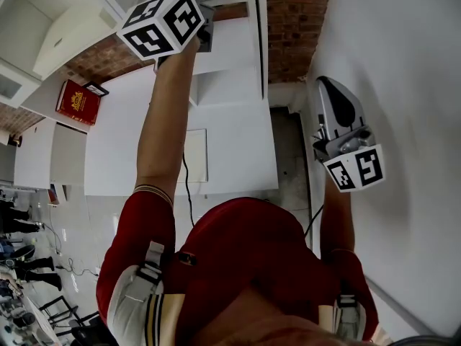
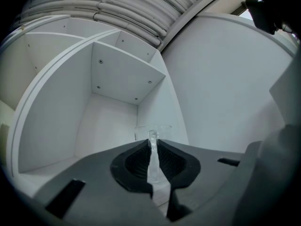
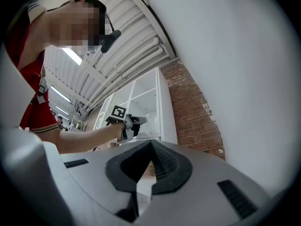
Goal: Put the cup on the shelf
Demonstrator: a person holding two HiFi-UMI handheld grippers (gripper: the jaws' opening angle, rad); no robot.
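Note:
A clear plastic cup (image 2: 153,127) is pinched by its wall in my left gripper (image 2: 151,145), which is shut on it. The cup hangs inside a white shelf compartment (image 2: 110,119), just above its floor. In the head view my left arm reaches far forward to the white shelf unit (image 1: 227,56); the gripper's marker cube (image 1: 162,24) hides the cup. My right gripper (image 1: 325,85) is held back at the right beside a white wall, its jaws shut on nothing (image 3: 150,144). The right gripper view shows the left gripper (image 3: 134,122) at the shelf (image 3: 153,102).
A red book (image 1: 78,101) lies on a white surface at the left. A brick wall (image 1: 295,20) stands right of the shelf, and a white wall (image 1: 410,71) runs along the right. A black cable (image 1: 189,186) trails on the floor. People stand far left (image 1: 16,218).

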